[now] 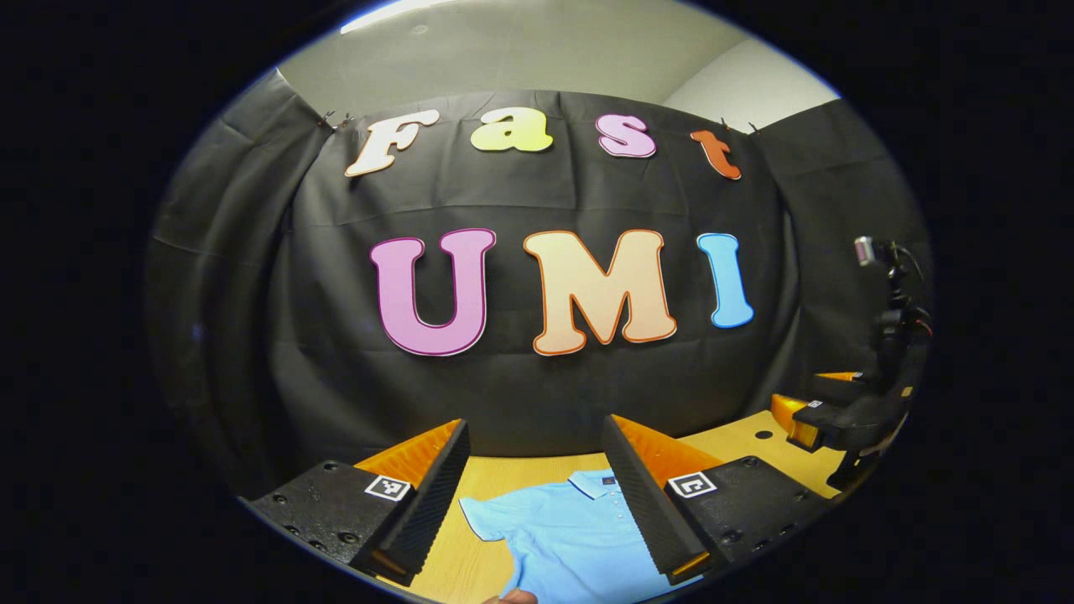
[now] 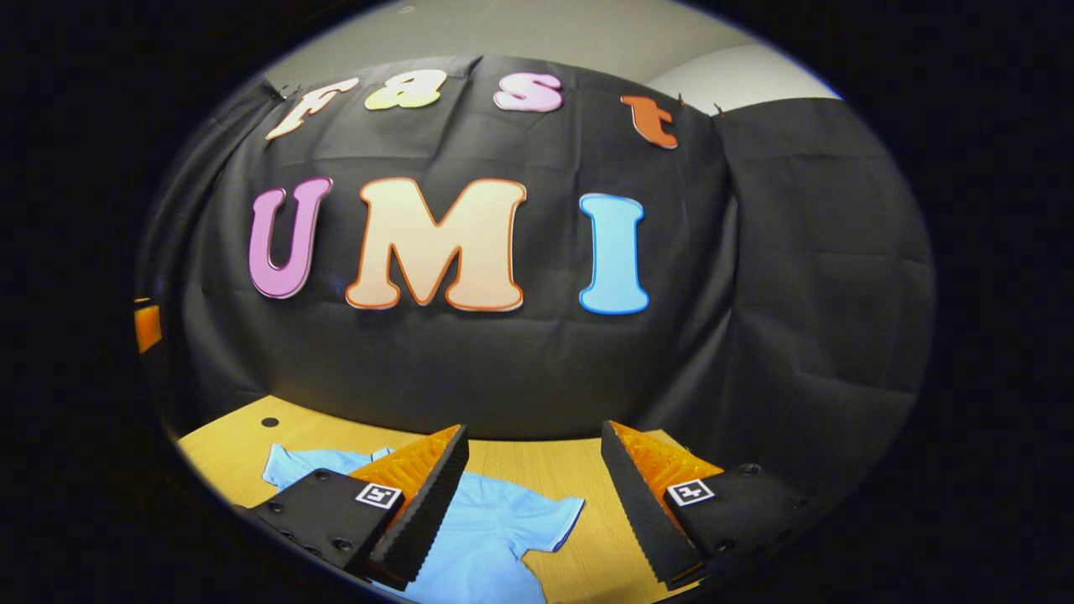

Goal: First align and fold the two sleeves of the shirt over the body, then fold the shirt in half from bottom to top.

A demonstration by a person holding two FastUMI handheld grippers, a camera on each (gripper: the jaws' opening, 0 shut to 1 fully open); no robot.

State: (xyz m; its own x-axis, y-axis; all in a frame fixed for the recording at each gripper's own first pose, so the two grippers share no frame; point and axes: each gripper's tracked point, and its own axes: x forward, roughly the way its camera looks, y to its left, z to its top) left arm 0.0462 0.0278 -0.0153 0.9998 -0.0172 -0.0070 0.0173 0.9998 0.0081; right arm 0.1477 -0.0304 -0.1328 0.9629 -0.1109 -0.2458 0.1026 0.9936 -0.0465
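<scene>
I hold my left hand-held gripper [image 1: 537,495] and right hand-held gripper [image 2: 533,503] wide open, gripping nothing, above the unlabelled blue shirt [image 1: 570,537] spread on the desk [image 2: 579,470]

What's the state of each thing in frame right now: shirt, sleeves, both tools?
shirt: lying flat on the table, collar toward the wall, unfolded
sleeve: spread out to the side, not folded over the body
other sleeve: spread out to the side, not folded
left tool: open, held above the shirt, holding nothing
right tool: open, above the shirt, holding nothing
</scene>
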